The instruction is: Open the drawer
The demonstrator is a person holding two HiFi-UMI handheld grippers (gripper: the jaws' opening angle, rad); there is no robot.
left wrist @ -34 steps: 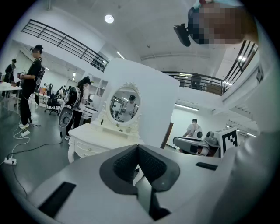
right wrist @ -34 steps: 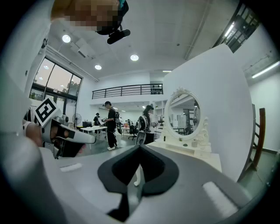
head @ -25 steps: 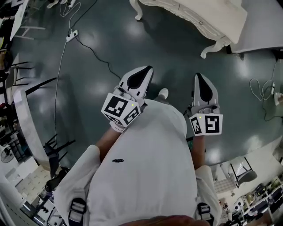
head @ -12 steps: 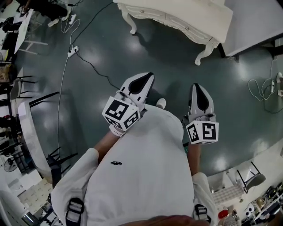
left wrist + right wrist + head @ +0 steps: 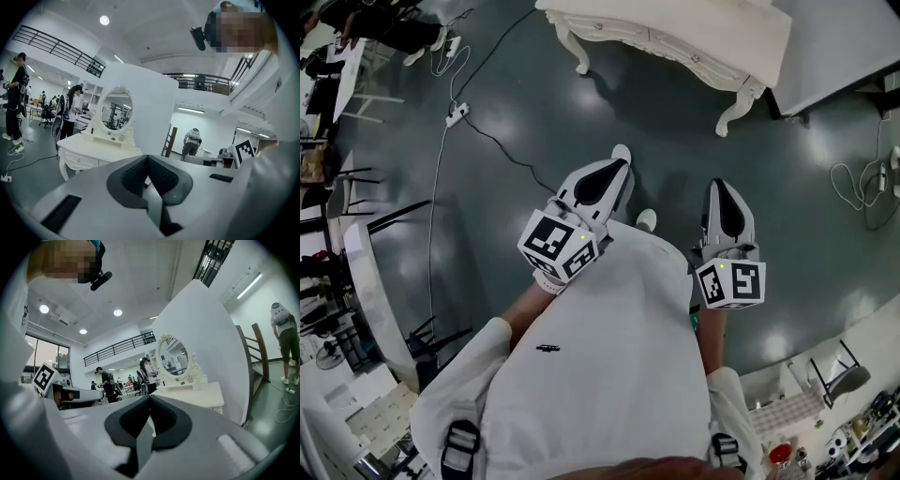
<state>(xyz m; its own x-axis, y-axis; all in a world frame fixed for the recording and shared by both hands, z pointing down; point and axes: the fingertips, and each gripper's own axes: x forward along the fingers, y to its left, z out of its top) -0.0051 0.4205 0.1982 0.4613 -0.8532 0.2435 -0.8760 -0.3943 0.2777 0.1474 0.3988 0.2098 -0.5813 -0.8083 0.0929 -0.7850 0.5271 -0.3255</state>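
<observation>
A white dressing table (image 5: 675, 37) with curved legs stands at the top of the head view, its drawer fronts (image 5: 694, 58) facing me. My left gripper (image 5: 615, 165) and right gripper (image 5: 725, 190) hover over the dark floor at chest height, both well short of the table. In the left gripper view the table (image 5: 93, 152) with its oval mirror (image 5: 116, 110) stands ahead to the left, and the left gripper (image 5: 147, 157) is shut and empty. In the right gripper view the table (image 5: 197, 394) lies ahead, and the right gripper (image 5: 150, 397) is shut and empty.
A power strip (image 5: 457, 114) and its cable lie on the floor at the left. More cable (image 5: 862, 187) lies at the right. Dark chairs (image 5: 356, 178) stand at the left edge. A white partition (image 5: 140, 103) rises behind the table. People (image 5: 70, 112) stand in the background.
The dressing table has come further into the head view and nearer. Both grippers have advanced a little toward it, still side by side and shut.
</observation>
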